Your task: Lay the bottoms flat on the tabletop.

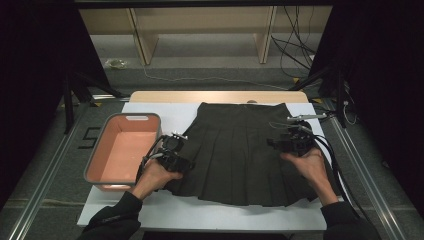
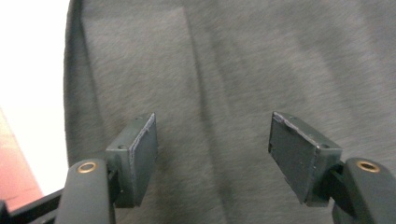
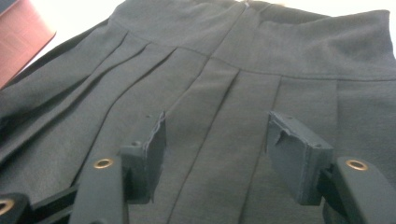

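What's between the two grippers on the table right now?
In the high view, just pleated skirt spans from the left gripper to the right gripper; nothing else lies on that stretch.

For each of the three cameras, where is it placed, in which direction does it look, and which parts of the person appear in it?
High view: above the person's side, looking forward and down at the table; forearms, both hands, left gripper, right gripper show.
Left gripper view: rides the left gripper, looking down on the skirt's edge; open jaws.
Right gripper view: rides the right gripper, facing the skirt's waistband; open jaws.
Shared: all three show the skirt and the pink bin.
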The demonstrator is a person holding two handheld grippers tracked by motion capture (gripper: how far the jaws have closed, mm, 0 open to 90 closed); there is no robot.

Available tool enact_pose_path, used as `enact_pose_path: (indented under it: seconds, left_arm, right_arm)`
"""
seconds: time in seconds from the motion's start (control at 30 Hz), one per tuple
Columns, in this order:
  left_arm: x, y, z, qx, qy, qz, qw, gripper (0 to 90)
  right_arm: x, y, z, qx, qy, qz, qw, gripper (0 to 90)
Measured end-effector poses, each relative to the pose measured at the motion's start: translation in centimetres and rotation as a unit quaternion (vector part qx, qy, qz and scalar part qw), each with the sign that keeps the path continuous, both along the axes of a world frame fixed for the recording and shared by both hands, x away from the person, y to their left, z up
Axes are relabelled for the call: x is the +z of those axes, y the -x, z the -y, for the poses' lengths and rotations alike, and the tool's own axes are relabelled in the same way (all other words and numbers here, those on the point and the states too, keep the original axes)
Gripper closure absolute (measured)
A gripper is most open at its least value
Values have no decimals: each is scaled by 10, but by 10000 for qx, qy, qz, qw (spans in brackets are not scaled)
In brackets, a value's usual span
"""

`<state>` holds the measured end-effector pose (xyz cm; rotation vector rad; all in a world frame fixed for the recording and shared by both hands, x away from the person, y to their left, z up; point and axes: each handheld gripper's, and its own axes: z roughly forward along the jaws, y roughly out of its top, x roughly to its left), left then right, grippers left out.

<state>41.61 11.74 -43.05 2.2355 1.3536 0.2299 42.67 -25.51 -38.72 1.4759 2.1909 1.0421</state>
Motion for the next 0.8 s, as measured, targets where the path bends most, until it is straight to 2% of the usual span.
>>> enact_pose_path:
  seconds: [0.1,0.3,0.4,0.47,0.53,0.6,0.7,0.8]
  left_arm:
    - [-2,2,-3,81,-9,-41,10000,323]
    - [-14,5,-1,73,-175,-210,9996,321]
    - [-26,6,3,72,-430,-282,9986,311]
    - [-34,5,5,46,-524,-406,9978,314]
    - [-39,6,5,16,-591,-427,9973,381]
    - [-38,7,5,4,-697,-315,9971,480]
    - [-38,9,5,-14,-741,-239,9970,686]
    - [-35,11,5,-83,-497,-340,9982,824]
  right_arm:
    - [-3,2,-4,33,25,-16,10000,394]
    - [-7,4,-9,162,58,-43,9998,395]
    - [-7,6,-10,187,56,-66,9998,396]
    - [-8,6,-11,223,75,-59,9997,397]
    - [-10,6,-12,246,85,-101,9996,399]
    - [-11,7,-14,267,100,-115,9995,400]
    - [-12,7,-15,291,112,-136,9994,403]
    - [-12,7,-15,308,122,-135,9994,406]
